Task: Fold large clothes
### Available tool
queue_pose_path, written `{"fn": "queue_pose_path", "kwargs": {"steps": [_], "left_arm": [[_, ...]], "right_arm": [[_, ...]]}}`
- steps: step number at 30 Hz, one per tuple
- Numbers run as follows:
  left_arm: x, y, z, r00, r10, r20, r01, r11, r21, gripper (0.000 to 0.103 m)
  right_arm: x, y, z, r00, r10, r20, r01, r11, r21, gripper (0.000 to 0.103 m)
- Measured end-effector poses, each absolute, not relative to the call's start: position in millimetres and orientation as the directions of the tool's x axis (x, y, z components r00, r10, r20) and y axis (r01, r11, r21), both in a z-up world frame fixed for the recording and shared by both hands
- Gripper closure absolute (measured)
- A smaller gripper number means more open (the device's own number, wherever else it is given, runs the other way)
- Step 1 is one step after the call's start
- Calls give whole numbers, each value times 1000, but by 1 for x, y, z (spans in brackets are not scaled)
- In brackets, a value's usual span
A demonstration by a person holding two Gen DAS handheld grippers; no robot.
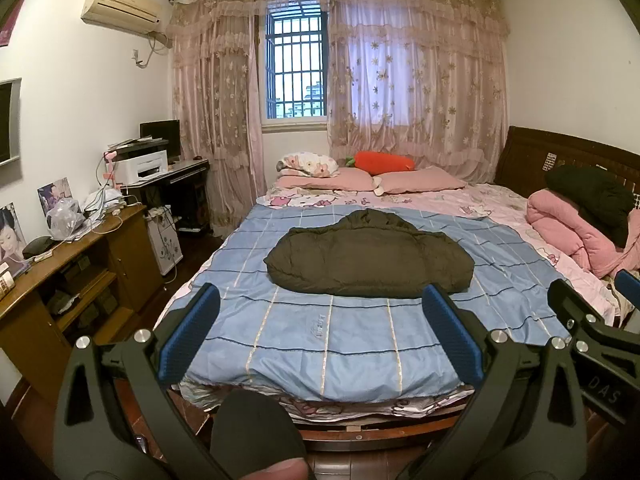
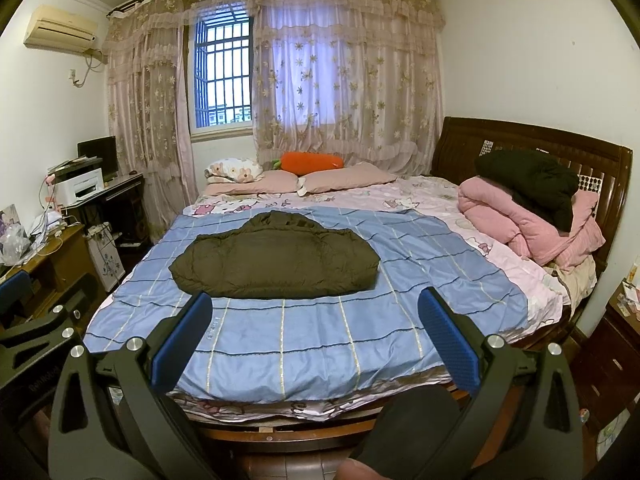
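Reaching: both claws hover off the foot of the bed, short of the jacket, touching nothing.
Left claw [image 1: 320, 332]: jaws spread wide, empty, aimed at the jacket's near edge.
Right claw [image 2: 316, 336]: jaws equally wide, empty, just beside the left one, aimed the same way.
Jacket [image 1: 370, 258]: dark olive, puffy, lying flat on the blue sheet [image 1: 320, 344] mid-bed, hood end toward the pillows [image 1: 372, 180]; it looks already partly folded, though I cannot tell how many layers.
Grip advice: probably take the two near corners, one per claw, pinching all layers so the padding does not slip out.
Fold advice: lift low and carry evenly toward the hood so the bulk stays square.
Risk: thick filling may spring open; a claw may also snag the sheet beneath.
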State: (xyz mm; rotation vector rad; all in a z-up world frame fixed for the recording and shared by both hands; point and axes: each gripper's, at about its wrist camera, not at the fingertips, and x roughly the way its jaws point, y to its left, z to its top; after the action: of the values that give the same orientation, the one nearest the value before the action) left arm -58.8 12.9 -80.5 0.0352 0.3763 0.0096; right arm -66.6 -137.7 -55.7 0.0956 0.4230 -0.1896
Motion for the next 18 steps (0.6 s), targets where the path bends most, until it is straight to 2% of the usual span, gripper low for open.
{"fn": "queue_pose_path", "kwargs": {"steps": [18], "left_arm": [[-60,12,-82,931,16,-366,-3,999,37,2]], "right_arm": [[-67,-137,-55,897,-164,-411,199,979,44,1]]}}
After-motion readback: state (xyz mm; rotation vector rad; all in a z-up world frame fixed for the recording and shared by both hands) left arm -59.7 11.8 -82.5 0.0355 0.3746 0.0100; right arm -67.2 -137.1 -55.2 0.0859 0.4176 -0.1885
